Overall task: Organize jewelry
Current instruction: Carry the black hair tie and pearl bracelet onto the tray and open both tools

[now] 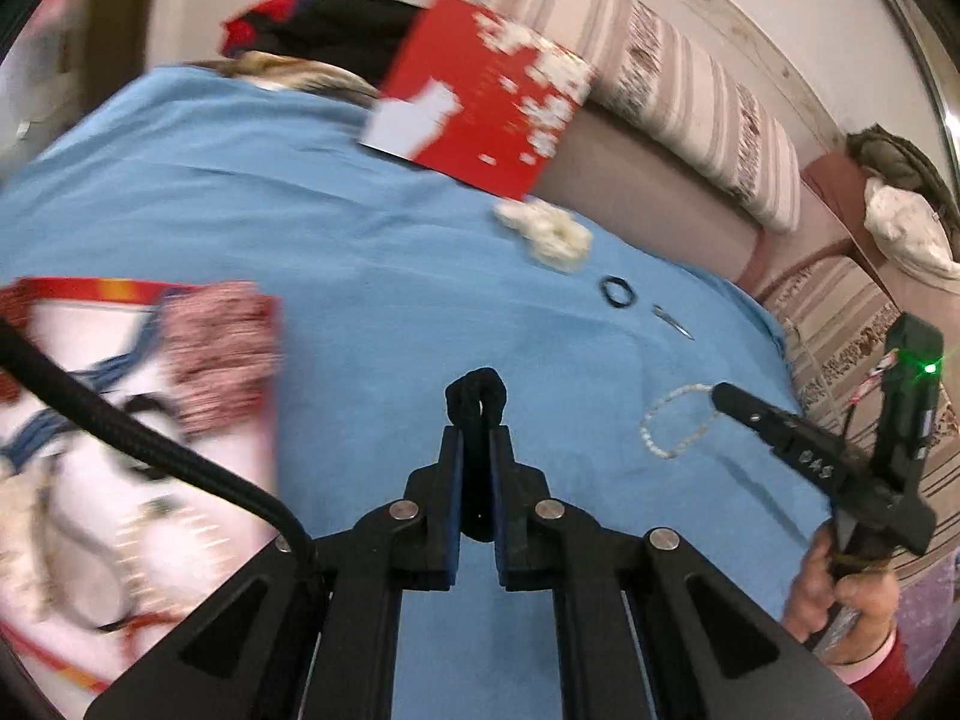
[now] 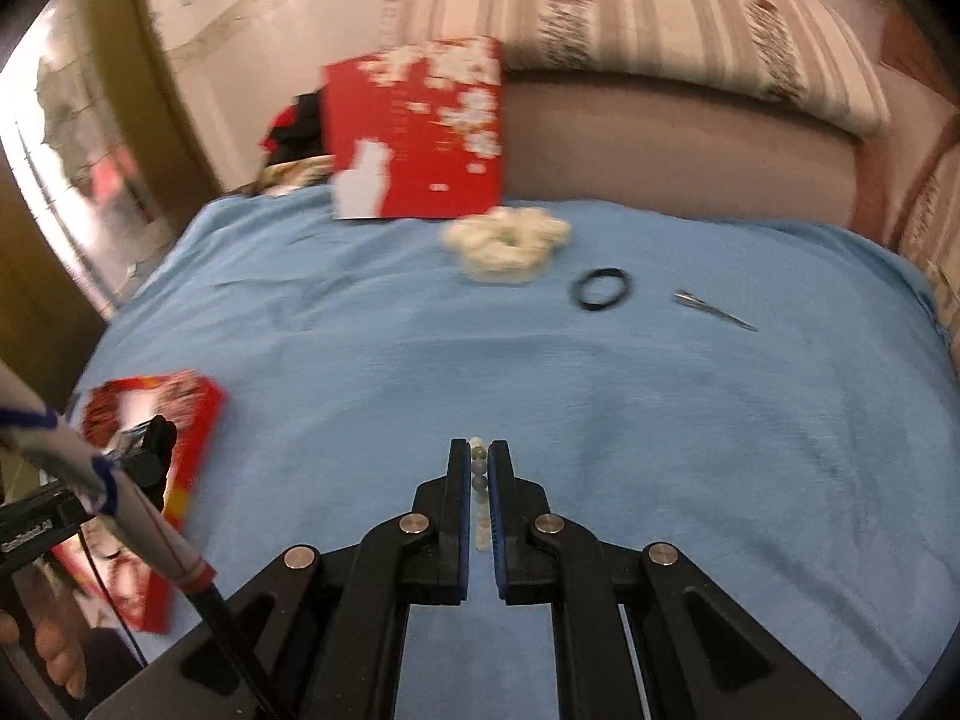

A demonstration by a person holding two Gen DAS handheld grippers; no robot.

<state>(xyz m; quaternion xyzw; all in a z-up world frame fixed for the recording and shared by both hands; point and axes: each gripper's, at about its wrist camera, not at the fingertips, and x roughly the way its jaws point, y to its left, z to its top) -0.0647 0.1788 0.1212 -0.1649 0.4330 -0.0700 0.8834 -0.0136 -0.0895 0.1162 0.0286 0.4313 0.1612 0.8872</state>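
Note:
My left gripper is shut on a black hair tie and holds it above the blue cloth. A red box full of jewelry sits at the left, blurred. My right gripper is shut on a white bead bracelet; the bracelet's loop hangs from the right gripper's tip in the left wrist view. On the cloth lie a white scrunchie, a black hair tie and a metal hair clip.
The red box lid leans upright at the far edge of the cloth. A striped cushion and sofa back lie behind. The red box shows at the left in the right wrist view. Dark clothes are piled at the far left.

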